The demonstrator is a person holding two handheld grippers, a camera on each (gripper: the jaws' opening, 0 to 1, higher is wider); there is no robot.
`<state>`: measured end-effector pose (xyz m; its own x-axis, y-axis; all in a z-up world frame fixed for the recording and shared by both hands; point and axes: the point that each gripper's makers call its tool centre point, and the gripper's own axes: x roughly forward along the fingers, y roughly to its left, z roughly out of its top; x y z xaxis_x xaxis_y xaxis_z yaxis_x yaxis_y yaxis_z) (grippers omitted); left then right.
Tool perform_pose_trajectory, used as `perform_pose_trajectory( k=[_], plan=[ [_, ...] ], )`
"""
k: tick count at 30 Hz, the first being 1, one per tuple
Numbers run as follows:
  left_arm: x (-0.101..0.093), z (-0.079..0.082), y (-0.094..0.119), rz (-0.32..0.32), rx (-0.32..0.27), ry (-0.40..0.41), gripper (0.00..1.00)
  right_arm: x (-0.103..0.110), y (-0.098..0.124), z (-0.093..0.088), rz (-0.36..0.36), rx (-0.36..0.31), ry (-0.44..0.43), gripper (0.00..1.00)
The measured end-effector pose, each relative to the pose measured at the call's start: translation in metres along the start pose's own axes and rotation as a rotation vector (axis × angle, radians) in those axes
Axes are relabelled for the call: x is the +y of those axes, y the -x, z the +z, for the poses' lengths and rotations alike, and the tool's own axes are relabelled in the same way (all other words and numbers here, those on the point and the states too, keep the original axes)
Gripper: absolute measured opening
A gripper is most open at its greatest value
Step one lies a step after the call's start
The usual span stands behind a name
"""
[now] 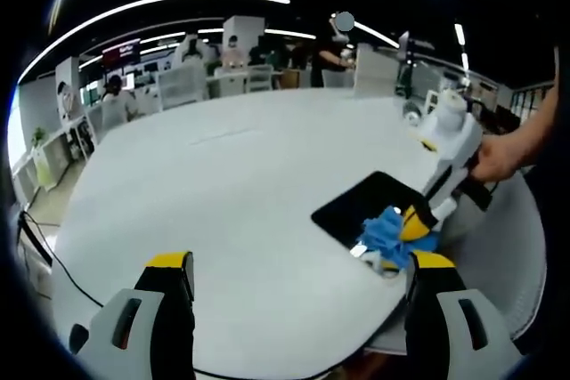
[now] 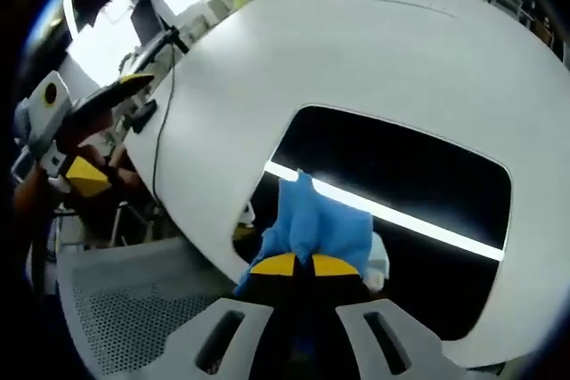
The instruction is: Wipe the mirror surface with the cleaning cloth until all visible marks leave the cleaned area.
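Note:
A dark rectangular mirror (image 1: 370, 206) (image 2: 401, 184) lies flat on the round white table (image 1: 232, 184) near its edge, reflecting a ceiling light strip. My right gripper (image 2: 303, 264) is shut on a blue cleaning cloth (image 2: 316, 224) and presses it on the mirror's near part. In the left gripper view that right gripper (image 1: 419, 224) comes in from the right, held by a person's hand (image 1: 499, 157), with the blue cloth (image 1: 387, 233) under its yellow tips. My left gripper (image 1: 298, 269) hovers open over the white table, away from the mirror, nothing between its jaws.
The white table (image 2: 427, 51) stretches wide beyond the mirror. A grey mesh chair seat (image 2: 116, 309) sits below the table edge. A cable (image 2: 160, 131) hangs over the table rim. Desks, chairs and people stand in the office background (image 1: 232, 60).

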<state>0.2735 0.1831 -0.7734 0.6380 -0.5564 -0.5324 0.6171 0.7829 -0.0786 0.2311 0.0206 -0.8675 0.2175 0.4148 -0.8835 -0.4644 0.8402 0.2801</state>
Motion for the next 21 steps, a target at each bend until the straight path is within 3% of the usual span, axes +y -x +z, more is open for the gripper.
perform_pose_trajectory(
  k=[21],
  plan=[
    [-0.0068, -0.001, -0.0024, -0.004, 0.001, 0.008, 1.0, 0.0073, 0.0021, -0.0097, 0.03, 0.01, -0.006, 0.0]
  ],
)
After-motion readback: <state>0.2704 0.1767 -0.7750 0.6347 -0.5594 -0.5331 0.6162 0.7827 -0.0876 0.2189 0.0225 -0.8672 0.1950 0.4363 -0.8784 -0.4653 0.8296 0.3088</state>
